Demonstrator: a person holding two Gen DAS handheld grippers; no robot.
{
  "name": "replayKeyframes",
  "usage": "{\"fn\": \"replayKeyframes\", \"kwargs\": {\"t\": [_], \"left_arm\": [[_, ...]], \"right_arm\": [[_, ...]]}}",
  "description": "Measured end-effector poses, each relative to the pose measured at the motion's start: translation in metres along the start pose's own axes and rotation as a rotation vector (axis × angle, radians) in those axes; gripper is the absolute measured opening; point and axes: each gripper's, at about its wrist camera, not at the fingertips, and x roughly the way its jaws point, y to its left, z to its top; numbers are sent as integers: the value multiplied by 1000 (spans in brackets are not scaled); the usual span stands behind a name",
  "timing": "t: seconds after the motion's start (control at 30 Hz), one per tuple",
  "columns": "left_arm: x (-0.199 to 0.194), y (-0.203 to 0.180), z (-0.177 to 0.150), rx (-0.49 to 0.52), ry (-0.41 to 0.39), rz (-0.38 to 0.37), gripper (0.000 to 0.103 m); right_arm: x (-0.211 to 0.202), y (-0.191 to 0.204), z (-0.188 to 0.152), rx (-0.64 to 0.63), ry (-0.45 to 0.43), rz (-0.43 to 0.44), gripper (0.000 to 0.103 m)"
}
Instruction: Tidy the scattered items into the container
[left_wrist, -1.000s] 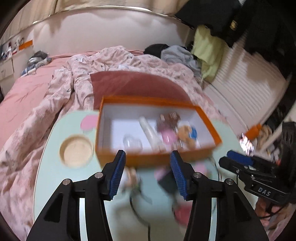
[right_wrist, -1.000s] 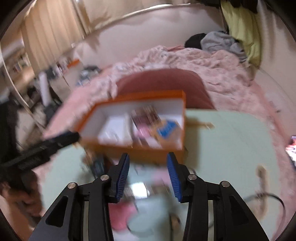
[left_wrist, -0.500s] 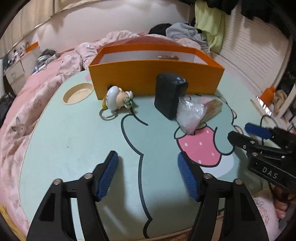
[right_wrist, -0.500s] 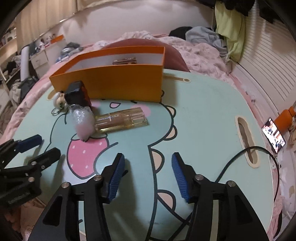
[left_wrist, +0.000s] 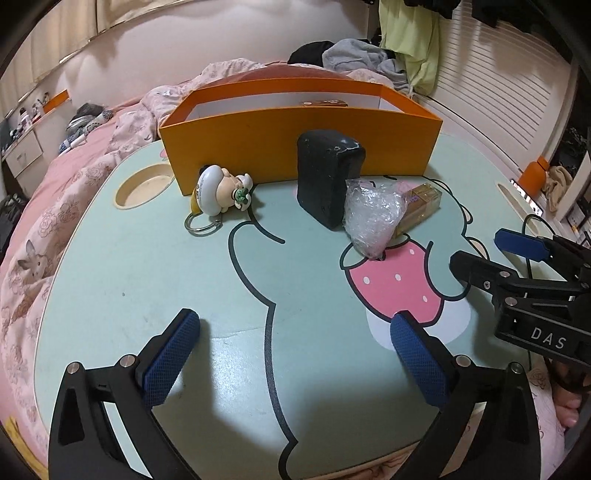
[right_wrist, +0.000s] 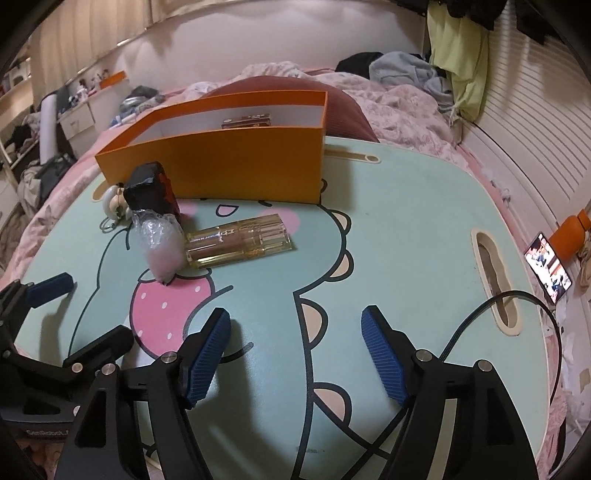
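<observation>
Left gripper (left_wrist: 295, 332) spread wide, nothing between the blue pads, poised low over the near part of the mint-green lap table (left_wrist: 147, 280) with its cartoon dinosaur print. Right gripper (right_wrist: 295, 332) likewise spread and empty, over the near right portion of the same tabletop; seen from the left camera at far right (left_wrist: 491, 254), also parted.

Orange box (left_wrist: 299, 147) upright at the far edge of the table, white inside, with one brownish item (right_wrist: 246, 121) showing over the rim (exact kind unclear). Four scattered items outside it, all just in front of its near wall:
- toy figure keychain (left_wrist: 221, 192) lying on its side against the box front, metal ring (left_wrist: 201, 225) toward the camera;
- black block-shaped object (left_wrist: 327, 177) standing upright, just beside the box;
- crumpled clear plastic bag (left_wrist: 373, 218) touching the black object's right side, resting partly on the pink strawberry print;
- clear yellowish rectangular bottle (right_wrist: 240, 242) lying flat, one end tucked behind the bag.

Round cup recess (left_wrist: 142, 184) at far left of the table. Black cable (right_wrist: 491, 314) curling across the right edge near the handle slot (right_wrist: 495, 269). Pink floral bedding (left_wrist: 33, 236) all around.
</observation>
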Motion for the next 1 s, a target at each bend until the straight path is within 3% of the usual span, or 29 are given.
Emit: {"fn": "replayKeyframes", "kwargs": {"t": [0.6,0.73,0.77,0.83,1.0], "left_arm": [[1,-1,1,-4,-1,2,103],[1,-2,0,-6,-1,2,103],[0,-2,1,-6,-2,2,103],[-1,-2,0,-12,-6,7,103],[-2,0,0,-31,-14,17,103]], "right_arm": [[1,-1,1,4,0,10,76],[-4,-10,0,37,-12,127,75],[-5,-15,1,52,-14,160,74],[-10,-23,1,64,-29,202,59],[-9,-18,16,-47,-39,190,57]]}}
